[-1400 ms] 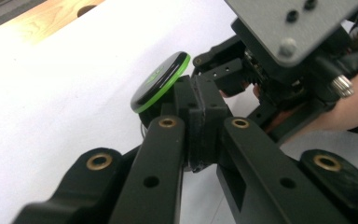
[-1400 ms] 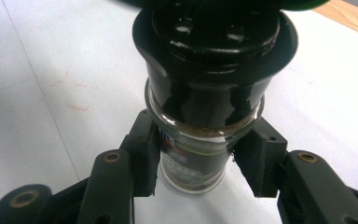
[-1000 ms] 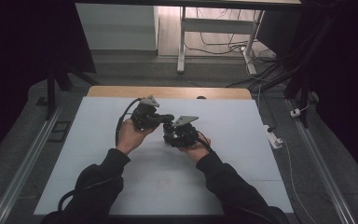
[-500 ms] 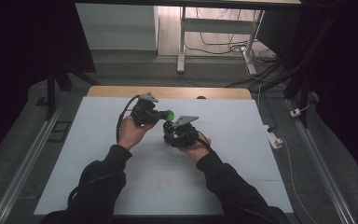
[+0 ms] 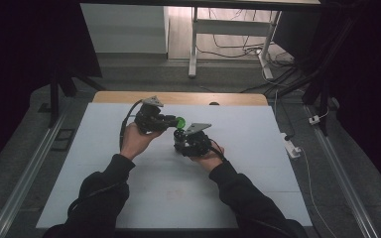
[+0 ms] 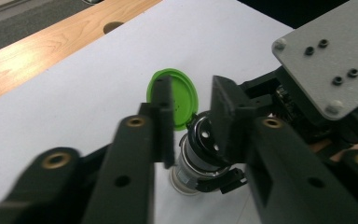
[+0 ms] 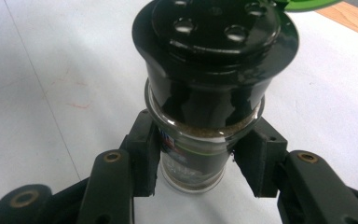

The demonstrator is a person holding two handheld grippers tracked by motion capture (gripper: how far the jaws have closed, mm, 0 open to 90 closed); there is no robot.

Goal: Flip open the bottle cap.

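Already flipped green lid [image 6: 179,93] open, centre frame; spice jar [image 7: 200,140] clamped btwn right gripper [image 7: 200,161] jaws, left gripper [image 6: 191,112] jaws apart, straddling lid, empty; shaking/closing left

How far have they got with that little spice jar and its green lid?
Done: the green flip lid stands swung open, baring the black shaker top with its holes. In hand: the right gripper clamps the spice jar by its glass body, while the left gripper hovers open around the cap, one jaw against the lid. Left: probably shaking out or closing it; I cannot tell which.
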